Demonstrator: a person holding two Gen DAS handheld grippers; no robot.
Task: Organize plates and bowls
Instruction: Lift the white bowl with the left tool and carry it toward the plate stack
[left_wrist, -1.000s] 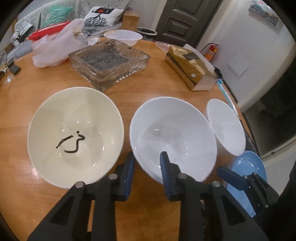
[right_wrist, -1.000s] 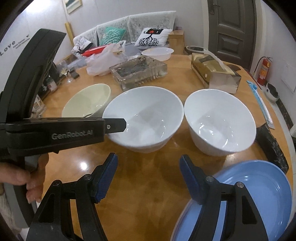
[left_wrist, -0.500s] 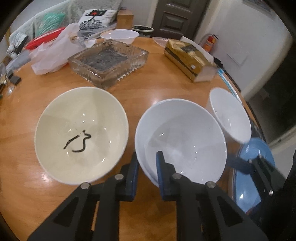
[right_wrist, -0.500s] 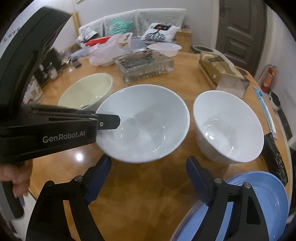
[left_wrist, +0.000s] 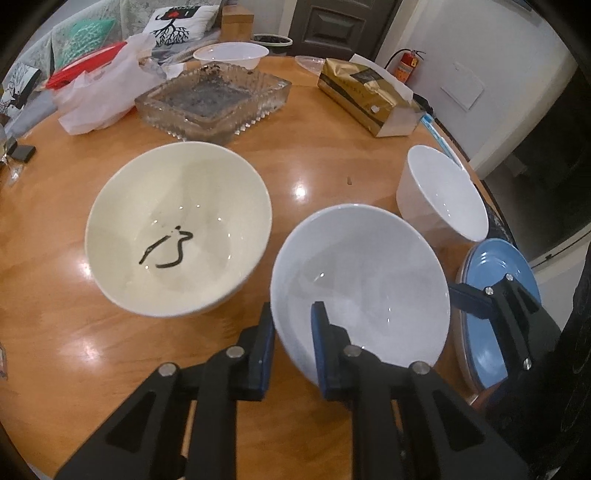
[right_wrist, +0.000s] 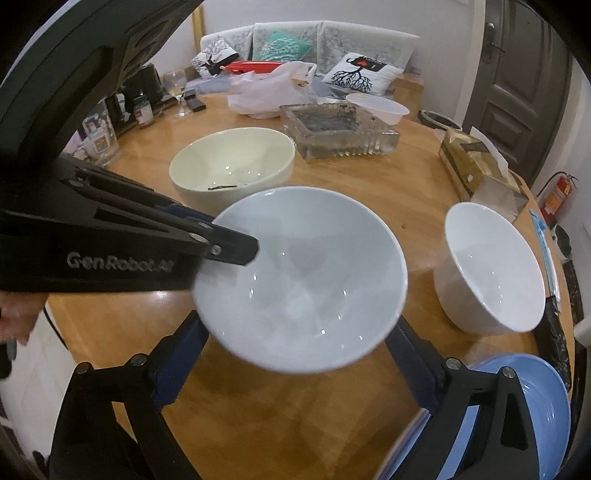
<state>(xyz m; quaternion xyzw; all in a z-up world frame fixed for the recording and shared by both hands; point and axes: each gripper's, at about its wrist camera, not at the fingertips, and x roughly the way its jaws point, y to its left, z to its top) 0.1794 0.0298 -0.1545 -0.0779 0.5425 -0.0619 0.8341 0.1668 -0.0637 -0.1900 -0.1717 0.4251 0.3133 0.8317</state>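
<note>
My left gripper (left_wrist: 293, 332) is shut on the near rim of a wide white bowl (left_wrist: 364, 291) and holds it lifted and tilted above the wooden table (left_wrist: 314, 173). The same bowl (right_wrist: 303, 277) fills the middle of the right wrist view. A cream bowl (left_wrist: 177, 225) with a dark squiggle inside sits to its left. A smaller deep white bowl (left_wrist: 443, 192) stands at the right. A blue plate (right_wrist: 532, 417) lies at the near right edge. My right gripper (right_wrist: 291, 365) is open and empty, just below the lifted bowl.
A glass tray (left_wrist: 214, 99) stands behind the bowls, with a white plastic bag (left_wrist: 99, 99) to its left and a gold tissue box (left_wrist: 365, 98) to its right. Another white bowl (left_wrist: 231, 55) sits at the far edge. Jars and a wine glass (right_wrist: 177, 92) stand at the far left.
My left gripper closed on the wide white bowl's rim, then lifted and tilted it off the table, toward the near right. My right gripper stayed open.
</note>
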